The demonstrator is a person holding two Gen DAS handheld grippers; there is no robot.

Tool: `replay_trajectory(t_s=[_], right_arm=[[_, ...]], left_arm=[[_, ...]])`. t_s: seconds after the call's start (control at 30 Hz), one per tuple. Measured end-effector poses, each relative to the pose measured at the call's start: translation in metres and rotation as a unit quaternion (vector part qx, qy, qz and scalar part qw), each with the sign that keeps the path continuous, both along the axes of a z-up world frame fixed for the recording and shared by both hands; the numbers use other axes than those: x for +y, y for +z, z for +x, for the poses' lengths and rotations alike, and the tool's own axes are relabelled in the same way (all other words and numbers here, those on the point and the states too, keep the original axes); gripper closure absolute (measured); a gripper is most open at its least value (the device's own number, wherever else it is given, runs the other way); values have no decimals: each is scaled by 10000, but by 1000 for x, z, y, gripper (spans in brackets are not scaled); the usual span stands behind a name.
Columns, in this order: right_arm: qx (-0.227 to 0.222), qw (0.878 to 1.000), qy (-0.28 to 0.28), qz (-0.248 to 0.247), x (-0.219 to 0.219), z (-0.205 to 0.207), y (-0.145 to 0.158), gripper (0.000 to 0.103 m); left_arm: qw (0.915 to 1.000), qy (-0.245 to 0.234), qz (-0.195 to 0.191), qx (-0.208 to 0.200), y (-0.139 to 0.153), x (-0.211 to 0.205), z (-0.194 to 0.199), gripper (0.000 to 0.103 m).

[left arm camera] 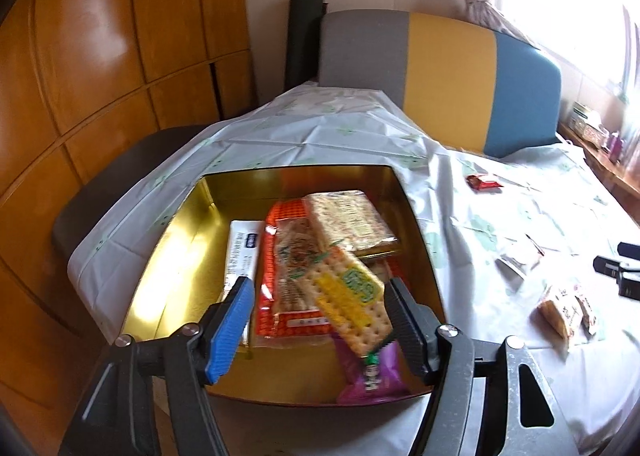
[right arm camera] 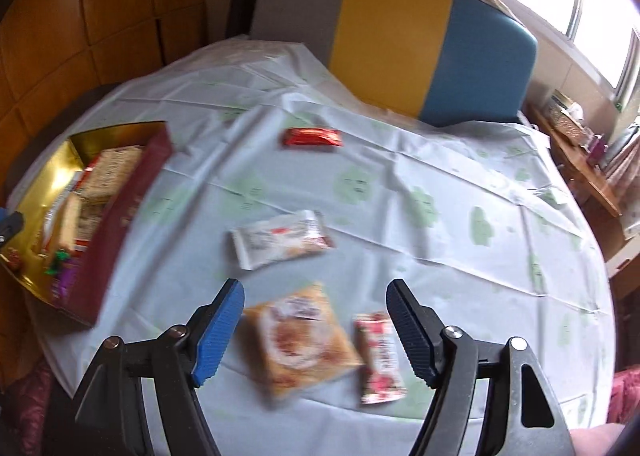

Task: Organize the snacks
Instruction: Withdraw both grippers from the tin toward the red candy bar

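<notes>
Four packets still lie on the tablecloth [right arm camera: 400, 191], and your right claw [right arm camera: 316, 292], wide open and empty above the orange packet [right arm camera: 298, 340], could snag the neighbouring pink bar [right arm camera: 380, 356] too, missing the tin [right arm camera: 120, 211].

The gift tin [left arm camera: 208, 199] has a glossy gold metal lining that mirrors the light; in the right wrist view its outer wall [right arm camera: 120, 223] looks matt maroon. The snack packets inside, such as the cracker pack [left arm camera: 348, 296], are shiny clear plastic film, and the purple wrapper [left arm camera: 372, 376] is glossy. A thin, creased plastic-looking tablecloth [right arm camera: 400, 183] with a slight sheen covers the tabletop. The red candy wrapper [right arm camera: 312, 137] gleams like foil. The cabinet [left arm camera: 100, 55] is polished, glossy wood. The chair back [right arm camera: 396, 35] looks matt and smooth. The gripper pads [right arm camera: 220, 332] are ribbed blue rubber on matt black frames.
</notes>
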State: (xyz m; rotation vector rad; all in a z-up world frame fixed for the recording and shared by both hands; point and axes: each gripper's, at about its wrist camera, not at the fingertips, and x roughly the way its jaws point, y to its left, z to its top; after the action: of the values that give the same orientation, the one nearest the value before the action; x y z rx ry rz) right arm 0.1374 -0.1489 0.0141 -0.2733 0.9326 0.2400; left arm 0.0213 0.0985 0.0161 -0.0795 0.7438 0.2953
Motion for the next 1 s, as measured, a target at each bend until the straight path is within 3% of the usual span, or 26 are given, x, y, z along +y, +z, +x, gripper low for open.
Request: replay_trajectory(t_s=[0.17, 0.3, 0.4, 0.53, 0.7, 0.83, 1.0], right_arm=[[122, 9988, -456, -123, -50, 23, -9, 28], [269, 9940, -1008, 330, -90, 33, -27, 28], [612, 9859, -1462, 546, -109, 42, -36, 28], [713, 9805, -1633, 832, -120, 43, -35, 28], [822, 9775, -1742, 854, -123, 43, -37, 28], [905, 9761, -1789, 841, -124, 45, -38, 28], [967, 9750, -1789, 894, -125, 43, -38, 28]], left_arm=[[9996, -249, 79, 104, 1, -20, 10, 34], [9978, -591, 270, 151, 3, -41, 17, 33], [9944, -945, 164, 438, -3, -55, 33, 32], [9885, -1337, -67, 700, -6, -74, 57, 32], [9798, -1673, -327, 1049, -7, -95, 94, 32], [9754, -1908, -7, 1105, -6, -116, 127, 32], [9729, -1941, 52, 1255, -11, -129, 177, 32]])
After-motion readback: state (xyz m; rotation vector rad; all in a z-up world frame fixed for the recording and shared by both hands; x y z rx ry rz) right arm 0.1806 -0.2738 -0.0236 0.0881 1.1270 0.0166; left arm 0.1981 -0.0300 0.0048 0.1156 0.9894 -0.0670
